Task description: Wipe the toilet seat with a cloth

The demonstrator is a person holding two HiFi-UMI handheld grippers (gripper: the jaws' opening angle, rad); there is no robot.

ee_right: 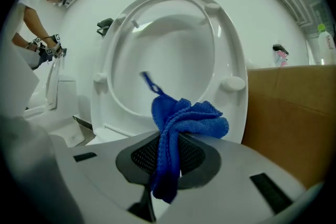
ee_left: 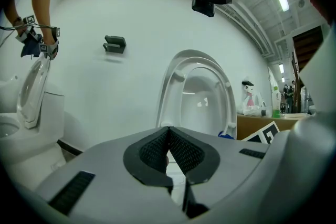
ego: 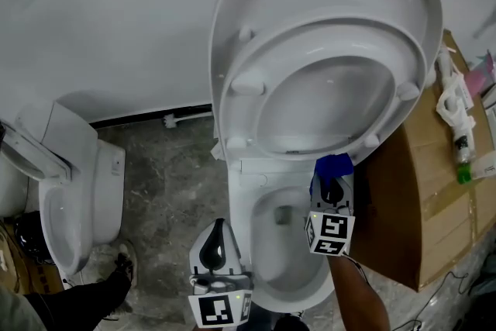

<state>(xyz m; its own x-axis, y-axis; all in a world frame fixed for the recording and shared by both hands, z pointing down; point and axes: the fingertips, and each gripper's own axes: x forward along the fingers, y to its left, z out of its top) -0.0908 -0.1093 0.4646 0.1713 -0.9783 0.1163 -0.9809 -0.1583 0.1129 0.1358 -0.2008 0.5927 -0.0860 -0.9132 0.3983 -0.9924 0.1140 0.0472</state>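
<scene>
**Cloth brought to the raised seat, wiping not yet begun**

At the far left a second toilet (ego: 81,198) is seen against the wall, with a dark shoe (ego: 124,266) on the stone floor beside it. Neither is judged to belong to the job.

Next the left gripper (ego: 219,232) is held low at the near-left rim of the bowl (ego: 246,201). Its jaws are pressed fully together, pad against pad, and nothing is held between them. It is probably kept closed and to one side so that the working hand is left a free path.

In the middle the toilet seat (ego: 263,58) is stood up against its lid, so its underside with the small bumpers is turned toward the person. That face is offered for wiping.

Right of the bowl's opening, the right gripper (ego: 332,186) is pointed at the seat's lower right part. Its jaws are clamped on the blue cloth (ego: 333,165). The cloth is pinched at its middle, so a bunched fold stands ahead of the tips and a tail hangs below. Held so, fabric rather than plastic would be expected to meet the seat first. The cloth is near the seat's lower edge and appears to be short of it.

At the far right a cardboard box (ego: 434,190) is stood close beside the toilet, with bottles on top, so little room is left on that side.
</scene>
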